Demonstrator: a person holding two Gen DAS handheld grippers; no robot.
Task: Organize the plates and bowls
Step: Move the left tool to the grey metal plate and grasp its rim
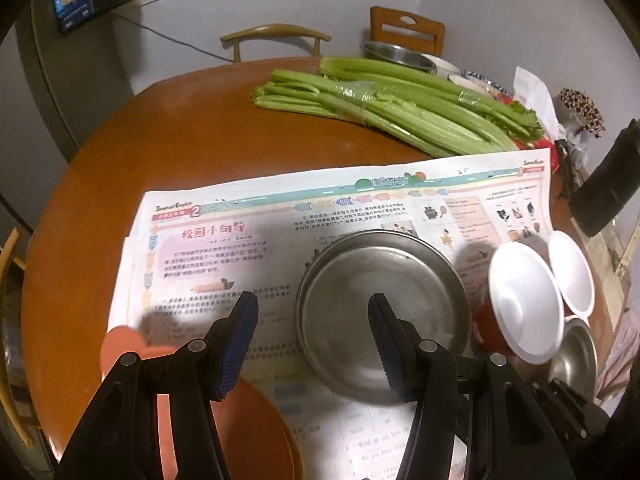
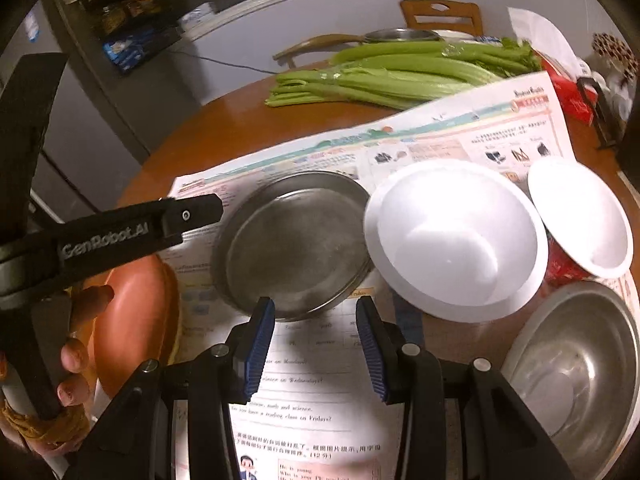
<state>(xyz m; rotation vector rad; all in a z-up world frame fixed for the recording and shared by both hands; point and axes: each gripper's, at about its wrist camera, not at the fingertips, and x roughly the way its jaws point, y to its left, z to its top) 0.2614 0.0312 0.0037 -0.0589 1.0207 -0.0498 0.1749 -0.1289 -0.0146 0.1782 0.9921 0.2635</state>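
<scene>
Round and brown, the table [image 1: 160,128] is covered at its near part by a newspaper [image 1: 224,240], and celery [image 1: 400,108] is laid behind it. At the middle of the newspaper a steel plate [image 1: 380,312] is placed. Just to the right of the steel plate two white bowls with red outsides [image 2: 456,240] [image 2: 580,216] are seen, tilted, and nearer than these a steel bowl [image 2: 576,364] is found. To the left of the steel plate an orange plate [image 2: 136,312] is lying.

Both the left hand-held gripper [image 1: 314,340] and the right hand-held gripper [image 2: 316,344] are held with jaws apart, and nothing is gripped.

The steel plate is judged to be stiff, light and slippery; it should be taken at its raised rim. The white bowls look thin and very light, so they could be crushed or tipped, and a gentle hold on the rim is advised.
</scene>
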